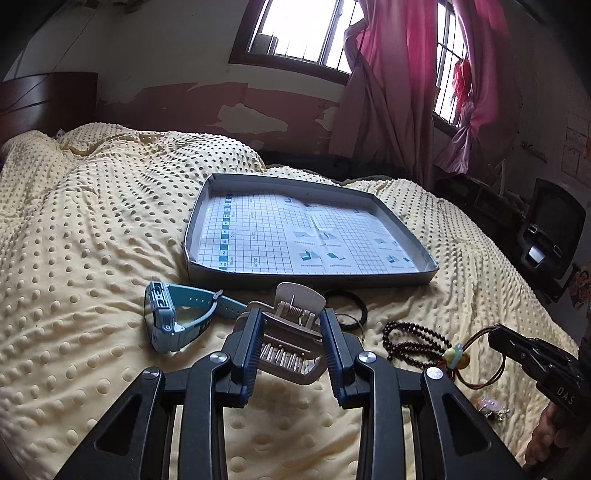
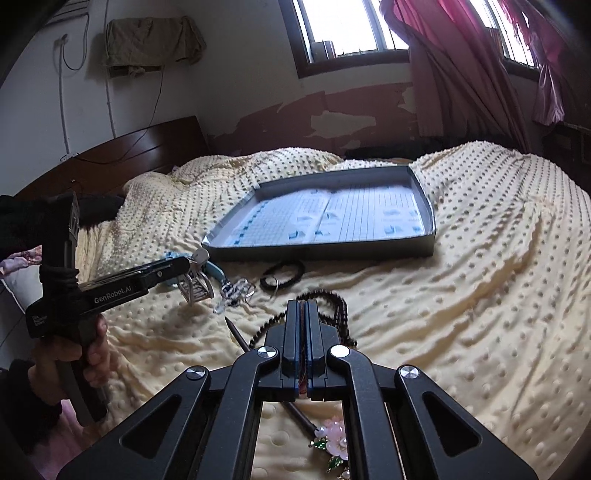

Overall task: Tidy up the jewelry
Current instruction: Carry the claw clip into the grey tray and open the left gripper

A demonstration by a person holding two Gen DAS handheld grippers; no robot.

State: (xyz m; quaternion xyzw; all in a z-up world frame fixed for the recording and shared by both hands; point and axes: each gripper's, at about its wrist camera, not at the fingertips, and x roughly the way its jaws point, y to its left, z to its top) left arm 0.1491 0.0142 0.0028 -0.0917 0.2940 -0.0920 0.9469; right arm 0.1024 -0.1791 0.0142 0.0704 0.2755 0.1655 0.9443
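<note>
Jaws around hair claw (image 1: 291, 332)

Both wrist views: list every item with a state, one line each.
Left gripper: fingers around the hair claw, clamping it.
Hair claw: held, off the blanket.
Right gripper: shut on the necklace cord.
Bead necklace: beads heaped on blanket.
Tray: empty.
Blue watch: strap buckled, on its side.
Black hair tie: lying flat.

Peeling wall (image 1: 258, 107), barred window (image 1: 303, 29), pink curtain (image 1: 399, 85), yellow dotted bedspread (image 1: 92, 221).
</note>
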